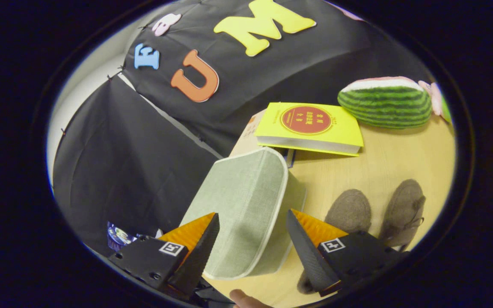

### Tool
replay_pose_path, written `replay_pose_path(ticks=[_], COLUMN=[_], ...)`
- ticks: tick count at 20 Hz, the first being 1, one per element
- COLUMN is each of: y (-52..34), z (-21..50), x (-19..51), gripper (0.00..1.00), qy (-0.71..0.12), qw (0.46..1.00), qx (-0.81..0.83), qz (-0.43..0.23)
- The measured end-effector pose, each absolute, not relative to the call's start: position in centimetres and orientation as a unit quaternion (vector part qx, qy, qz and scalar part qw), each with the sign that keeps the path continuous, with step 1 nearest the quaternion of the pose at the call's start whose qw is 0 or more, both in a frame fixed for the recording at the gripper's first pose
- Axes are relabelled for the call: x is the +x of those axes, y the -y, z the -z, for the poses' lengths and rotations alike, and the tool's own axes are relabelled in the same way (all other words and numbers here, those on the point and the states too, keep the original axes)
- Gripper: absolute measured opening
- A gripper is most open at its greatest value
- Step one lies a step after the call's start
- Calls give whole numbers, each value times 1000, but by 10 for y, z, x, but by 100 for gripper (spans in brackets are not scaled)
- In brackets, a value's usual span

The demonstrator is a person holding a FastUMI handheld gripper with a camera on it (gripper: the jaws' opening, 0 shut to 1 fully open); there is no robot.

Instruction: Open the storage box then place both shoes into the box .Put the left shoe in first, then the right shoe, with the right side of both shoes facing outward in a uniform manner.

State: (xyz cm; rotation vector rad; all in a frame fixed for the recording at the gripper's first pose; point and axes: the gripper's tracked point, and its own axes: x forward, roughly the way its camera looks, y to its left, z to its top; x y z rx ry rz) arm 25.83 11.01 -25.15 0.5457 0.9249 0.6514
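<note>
**Lid still down, shoes waiting on the table**

The gripper [253, 229] has its fingers spread wide, with nothing pinched: the pale green fabric storage box [250, 209] sits in the gap between them, but neither finger visibly presses on it. That stance looks like a lining-up over the box's near part, which suits the first step, opening it. The view is tilted, so the box seems to lean; its white-piped lid [242, 188] appears to lie flat on top, closed. What it contains is hidden; I judge it not yet loaded, since both shoes are outside.

The two brown-grey felt shoes stand side by side on the wooden table [392, 158], right of the box and just beyond the right finger: the nearer-to-box shoe [349, 209] and the outer shoe [405, 209], which shows a lace. Which is the left shoe cannot be told from here. Paired next to the box, they are in easy reach once it is open.

Farther off, a yellow book [310, 126] lies flat behind the box, and a watermelon-shaped plush [385, 105] rests at the far right, both clear of the work. A fingertip [242, 297] shows at the near edge, below the box.
</note>
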Motion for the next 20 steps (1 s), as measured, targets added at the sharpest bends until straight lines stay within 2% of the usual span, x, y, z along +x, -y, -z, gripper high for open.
replay_pose_path(ticks=[4,8,14,17,18,20], y=[-124,-120,-139,-137,-136,-132], z=[247,267,274,270,267,264], x=[265,275,261,261,264,264], gripper=[100,100,97,88,77,70], qy=[-420,-430,-466,-471,-460,-450], qw=[775,768,681,664,667,667], qx=[303,318,399,416,421,426], qz=[-362,-353,-401,-405,-409,-413])
